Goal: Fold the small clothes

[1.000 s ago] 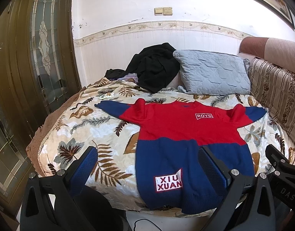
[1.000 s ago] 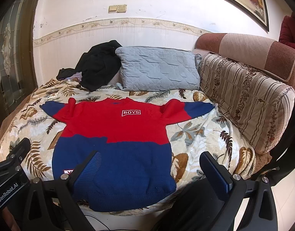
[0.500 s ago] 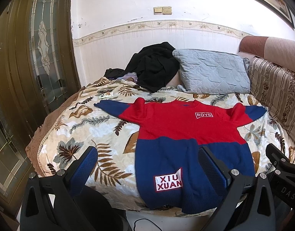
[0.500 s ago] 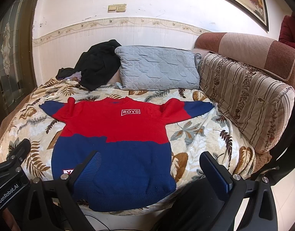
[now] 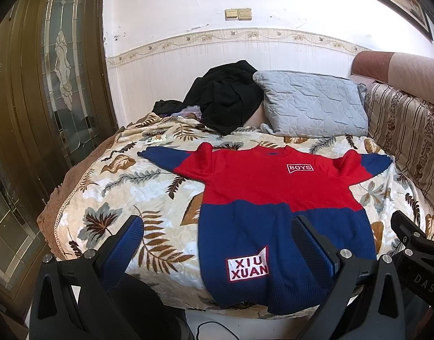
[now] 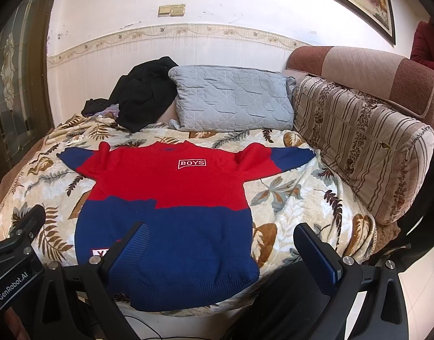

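Observation:
A small red and blue sweater [image 5: 273, 198] [image 6: 171, 198] lies flat and face up on the leaf-patterned bedspread [image 5: 109, 198] [image 6: 290, 198], sleeves spread out to both sides, hem at the near edge. White "BOYS" and "XIU XUAN" patches show on it. My left gripper [image 5: 217, 243] hovers open just short of the hem, near the sweater's lower left corner. My right gripper [image 6: 219, 246] stands open in front of the hem's right part. Neither holds anything. Each gripper shows at the edge of the other's view.
A grey quilted pillow [image 5: 310, 104] [image 6: 234, 99] and a heap of black clothing [image 5: 225, 96] [image 6: 146, 90] lie at the far end of the bed. A striped sofa back [image 6: 364, 141] runs along the right; a wooden glazed door [image 5: 47, 99] stands at the left.
Hardly anything differs: both views have shifted only a trifle, and both grippers stay open in the same place before the hem.

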